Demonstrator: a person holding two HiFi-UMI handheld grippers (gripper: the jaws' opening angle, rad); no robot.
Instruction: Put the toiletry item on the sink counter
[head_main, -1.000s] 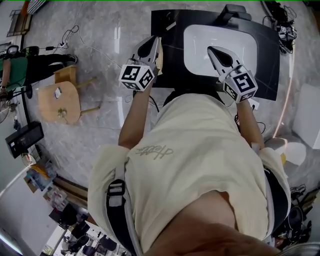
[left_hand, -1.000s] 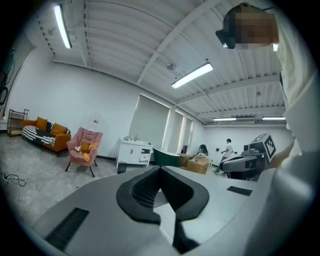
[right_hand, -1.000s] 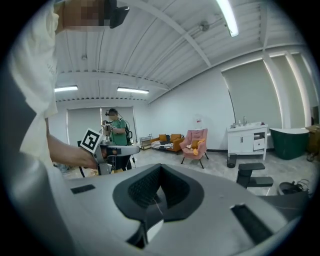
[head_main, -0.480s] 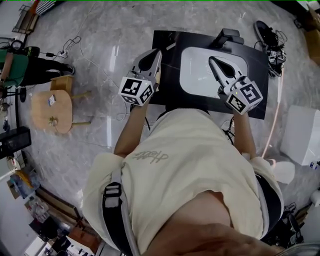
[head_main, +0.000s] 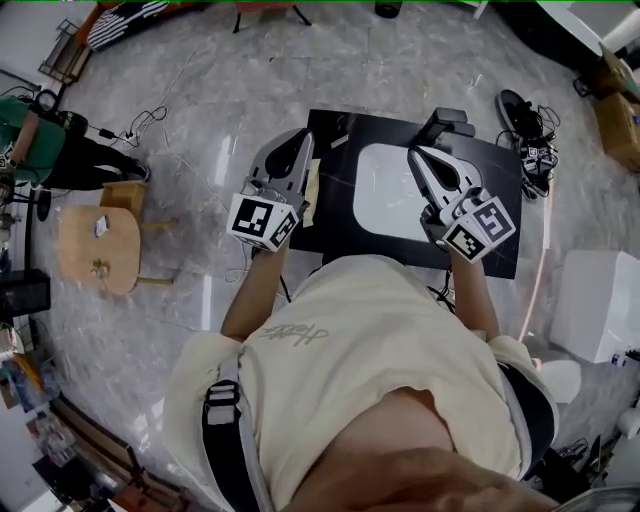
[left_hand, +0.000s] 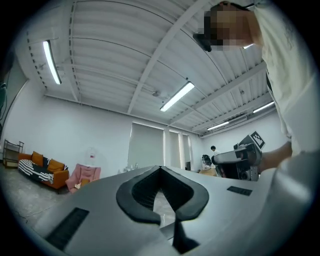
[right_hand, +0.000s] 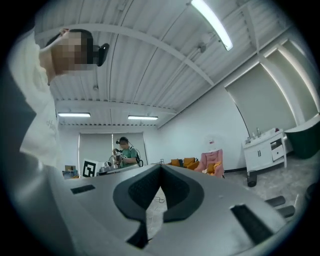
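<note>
Nearest me, my left tool (head_main: 303, 136) hangs left of the white rounded basin (head_main: 385, 195), its tips pressed together with nothing between them. My right tool (head_main: 414, 153) hangs over the basin's right part, also closed and empty. The basin sits in a black stone tabletop (head_main: 500, 200). A pale cream flat item (head_main: 311, 190) lies on the tabletop left of the basin, just beside my left tool. I cannot tell what it is.

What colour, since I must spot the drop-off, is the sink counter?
Sink counter: black, around a white basin; head view shows it best.
</note>
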